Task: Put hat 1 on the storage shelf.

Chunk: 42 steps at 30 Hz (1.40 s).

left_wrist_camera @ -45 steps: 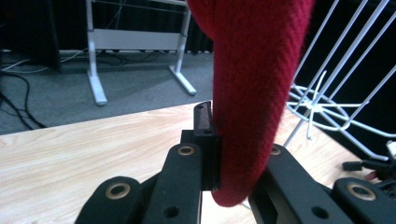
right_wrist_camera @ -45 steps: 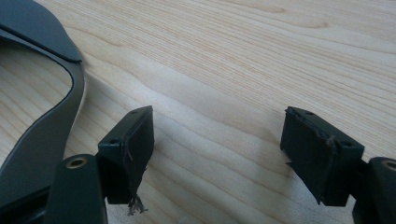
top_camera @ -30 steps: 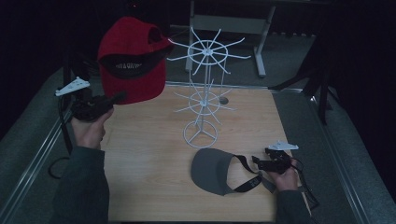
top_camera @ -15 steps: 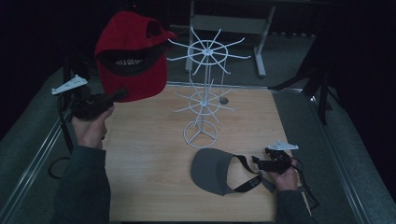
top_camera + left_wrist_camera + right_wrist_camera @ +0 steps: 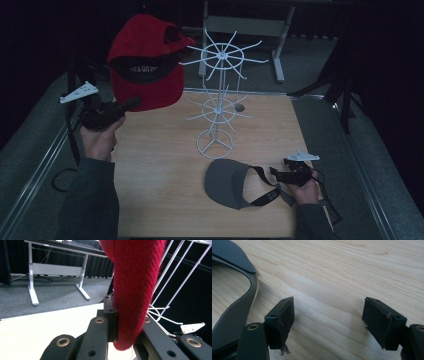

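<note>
High view: fixed above the person's side, faces forward and down over the whole wooden table (image 5: 165,200).
Left gripper view: rides the left gripper (image 5: 131,104), looks level along its jaws, very near the red cap (image 5: 135,285).
Right gripper view: rides the right gripper (image 5: 276,173), tilted down, close to the tabletop.
Shared: the white wire rack (image 5: 217,107), seen from above and behind the cap.

The red cap (image 5: 135,285) hides the white rack (image 5: 172,277) behind it.

The red cap (image 5: 145,60) bears pale lettering on its dark inner band. It is too blurred to read.
</note>
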Available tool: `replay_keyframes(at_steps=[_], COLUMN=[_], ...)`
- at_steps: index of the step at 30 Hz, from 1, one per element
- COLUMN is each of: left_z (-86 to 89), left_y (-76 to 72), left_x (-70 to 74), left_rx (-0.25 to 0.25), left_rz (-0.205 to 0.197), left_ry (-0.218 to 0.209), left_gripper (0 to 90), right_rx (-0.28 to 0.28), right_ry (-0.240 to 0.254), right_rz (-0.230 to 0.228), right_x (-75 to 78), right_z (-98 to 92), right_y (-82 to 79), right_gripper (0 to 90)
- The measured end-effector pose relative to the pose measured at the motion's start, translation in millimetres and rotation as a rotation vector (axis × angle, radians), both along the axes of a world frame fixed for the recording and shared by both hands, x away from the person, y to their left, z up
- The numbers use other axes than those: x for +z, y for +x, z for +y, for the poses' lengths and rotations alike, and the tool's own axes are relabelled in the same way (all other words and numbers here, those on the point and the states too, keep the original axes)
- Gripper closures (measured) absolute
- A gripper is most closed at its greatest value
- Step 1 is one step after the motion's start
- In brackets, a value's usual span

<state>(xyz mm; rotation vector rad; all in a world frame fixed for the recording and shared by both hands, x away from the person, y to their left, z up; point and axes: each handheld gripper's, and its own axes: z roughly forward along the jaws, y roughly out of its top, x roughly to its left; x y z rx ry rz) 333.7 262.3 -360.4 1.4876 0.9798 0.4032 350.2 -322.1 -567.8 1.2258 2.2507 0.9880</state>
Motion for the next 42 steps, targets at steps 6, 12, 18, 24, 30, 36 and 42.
replay_keyframes(at_steps=[6,12,18,24,30,36,42], left_z=[-3.3,-8.1,-12.5,-19.6,-18.1,-12.1,-6.7], left_y=[2.7,2.2,1.7,0.2,-2.0,-7.4,-9.8], left_x=[-15.8,-37.5,-56.2,-66.8,-69.9,-62.9,-60.9], left_rx=[0.002,0.002,-0.001,-0.026,-0.039,-0.024,-0.006], left_rz=[0.034,0.062,0.080,0.081,0.070,0.043,0.035], left_ry=[0.034,0.070,0.086,0.107,0.092,0.080,0.084], left_gripper=[85.7,85.5,85.2,83.9,75.0,65.4,63.2], right_rx=[-0.001,0.000,0.000,-0.001,-0.001,0.000,-0.001], right_ry=[0.000,0.000,0.001,0.002,0.001,0.000,0.001], right_rz=[-0.001,0.000,-0.001,0.001,0.000,0.001,0.001], right_x=[-0.1,0.0,-0.1,0.0,-0.1,-0.1,0.0], right_z=[0.0,0.0,0.0,0.1,0.1,0.0,0.1], right_y=[0.0,0.0,0.0,-0.1,-0.1,-0.1,-0.1], right_gripper=[25.8,25.8,25.8,25.8,25.8,25.8,25.8])
